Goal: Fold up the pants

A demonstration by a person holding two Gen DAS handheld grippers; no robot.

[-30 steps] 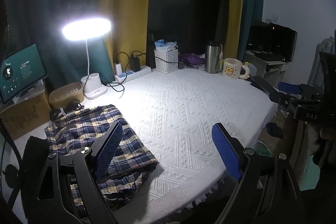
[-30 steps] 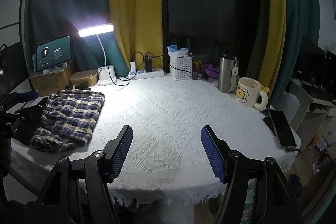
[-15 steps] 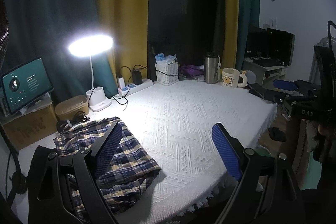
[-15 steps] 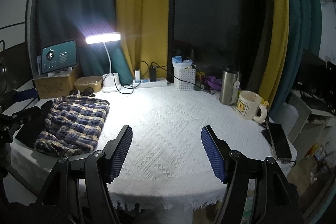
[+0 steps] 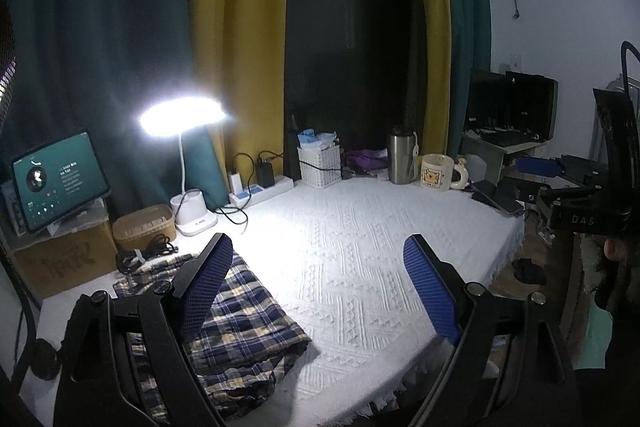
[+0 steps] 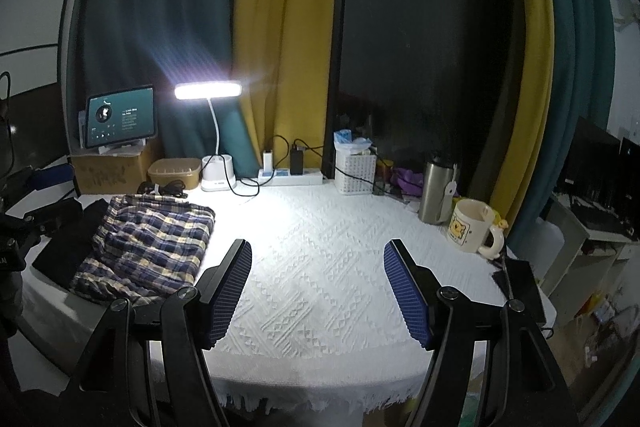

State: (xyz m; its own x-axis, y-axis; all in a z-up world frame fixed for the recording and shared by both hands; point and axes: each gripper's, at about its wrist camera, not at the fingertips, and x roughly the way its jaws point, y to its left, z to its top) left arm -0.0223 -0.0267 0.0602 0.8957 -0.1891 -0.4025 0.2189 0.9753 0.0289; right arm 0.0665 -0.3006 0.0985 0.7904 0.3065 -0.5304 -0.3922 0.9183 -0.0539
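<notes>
The table (image 6: 320, 291) was the biggest thing in there, covered by a white textured cloth with a fringed front edge. Behind it hung teal and yellow curtains (image 6: 280, 47) around a dark window.

The plaid pants (image 6: 148, 247) were sitting folded up in a neat-ish bundle on the left side of the table, near the front corner, with some dark fabric (image 6: 68, 243) just beside them on the far-left edge. From the left wrist view the pants (image 5: 240, 323) lay right under the left finger of that gripper, though nothing was gripping them.

The left gripper (image 5: 320, 287) had its blue-padded fingers spread wide and empty, above the table's front-left corner. The right gripper (image 6: 318, 287) was the same deal: fingers wide apart, holding nothing, over the bare middle of the cloth and well apart from the pants.

Along the back there was a cardboard box (image 6: 108, 171) with a lit tablet (image 6: 120, 117) propped on it, then a desk lamp (image 6: 208, 91) switched on, a white basket (image 6: 355, 171), a steel tumbler (image 6: 436, 199), a power strip (image 6: 290, 177) with chargers plugged in, and a cream mug (image 6: 472, 227) near the right edge.
</notes>
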